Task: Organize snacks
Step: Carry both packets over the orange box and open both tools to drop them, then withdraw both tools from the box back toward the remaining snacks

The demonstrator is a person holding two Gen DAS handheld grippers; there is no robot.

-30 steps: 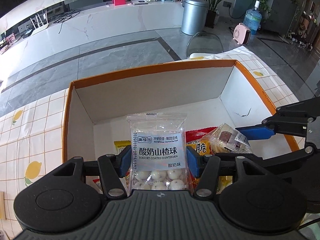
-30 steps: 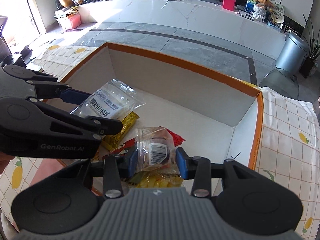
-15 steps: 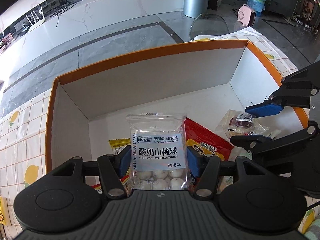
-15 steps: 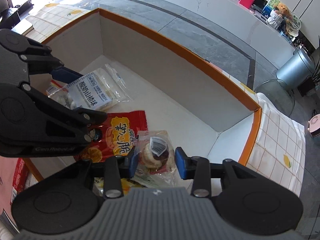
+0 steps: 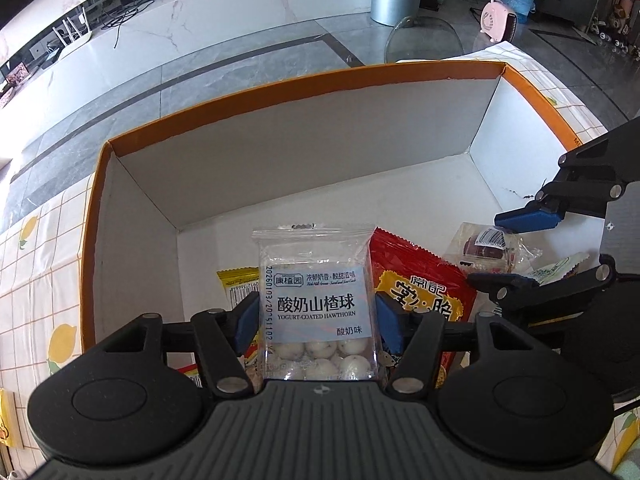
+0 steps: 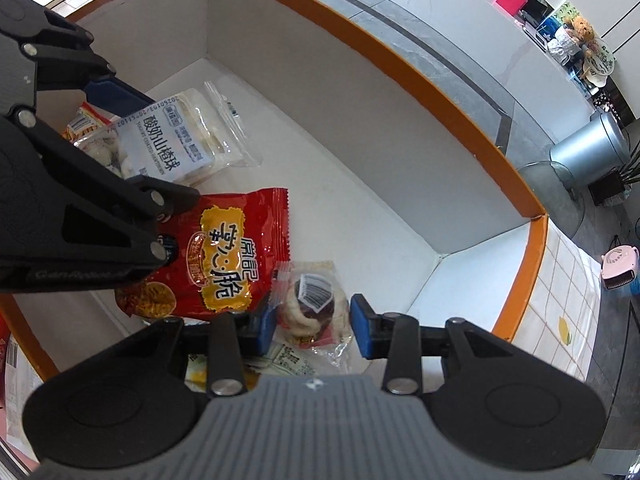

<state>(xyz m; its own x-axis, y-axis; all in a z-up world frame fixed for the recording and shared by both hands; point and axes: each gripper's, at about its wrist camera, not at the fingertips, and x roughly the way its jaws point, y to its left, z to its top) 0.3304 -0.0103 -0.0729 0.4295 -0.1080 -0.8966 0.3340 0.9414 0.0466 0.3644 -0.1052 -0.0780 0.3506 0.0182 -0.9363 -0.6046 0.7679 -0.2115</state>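
Note:
My left gripper [image 5: 316, 320] is shut on a clear pack of yogurt-coated hawthorn balls [image 5: 315, 300], held low inside the orange-rimmed white box [image 5: 280, 152]. The pack also shows in the right wrist view [image 6: 176, 140]. My right gripper [image 6: 313, 322] stands around a clear-wrapped round pastry [image 6: 312, 300] near the box's right end; its pads are slightly apart from the wrapper. The pastry also shows in the left wrist view [image 5: 486, 246]. A red snack bag [image 6: 224, 256] lies on the box floor between the two grippers.
A yellow snack pack [image 5: 236, 284] and other packets [image 6: 280, 360] lie on the box floor. The box sits on a lemon-print tablecloth [image 5: 36, 248]. Its far half is bare white floor [image 6: 320, 184]. A metal bin [image 6: 588, 144] stands beyond.
Both grippers have gone lower into the box. The right gripper's pads have opened slightly around the pastry, which now rests low by the red bag. The left still holds its pack.

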